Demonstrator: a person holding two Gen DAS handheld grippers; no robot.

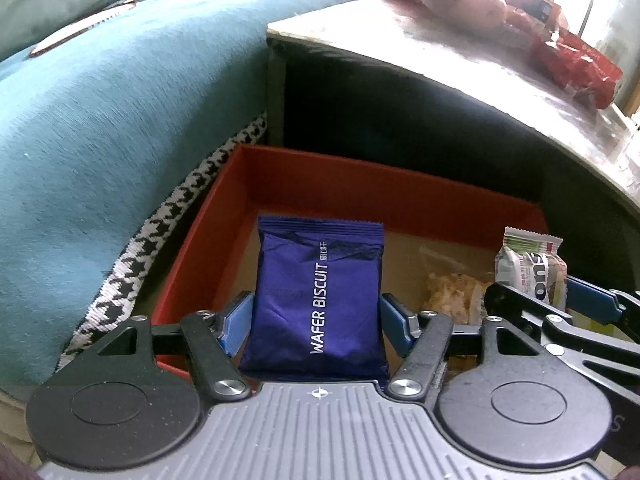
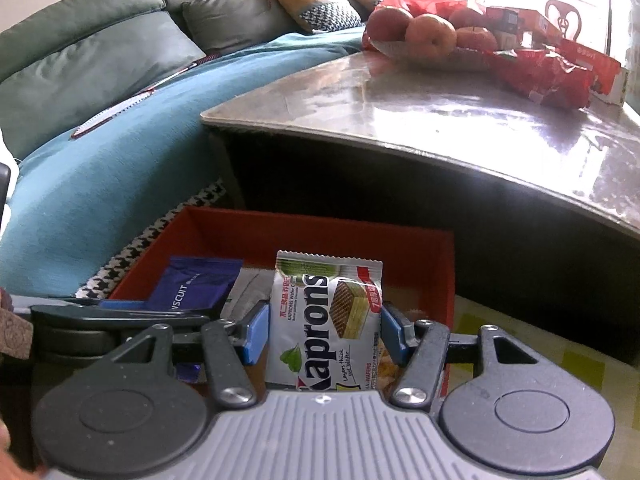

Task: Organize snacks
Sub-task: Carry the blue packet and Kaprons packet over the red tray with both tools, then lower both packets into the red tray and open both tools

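Right now, near to far:
Left gripper (image 1: 316,320): pinching the blue wafer pack (image 1: 318,300) by its sides, held upright over the near left part of the box.
Right gripper (image 2: 324,332): pinching the white Kaprons pack (image 2: 326,320), also upright, just right of the blue one.
Box (image 1: 392,192): red walls, brown floor, on the ground against the sofa's checked trim; a clear bag of snack (image 1: 452,292) already lies inside.
Table (image 2: 420,100): beyond the box, with apples (image 2: 430,34) and red wrappers (image 2: 548,74) on top.
Risk: the two grippers are close side by side, so they could knock together when letting go.
Risk: a pack released on end may tip over, or the Kaprons may land on the clear bag and crush it.
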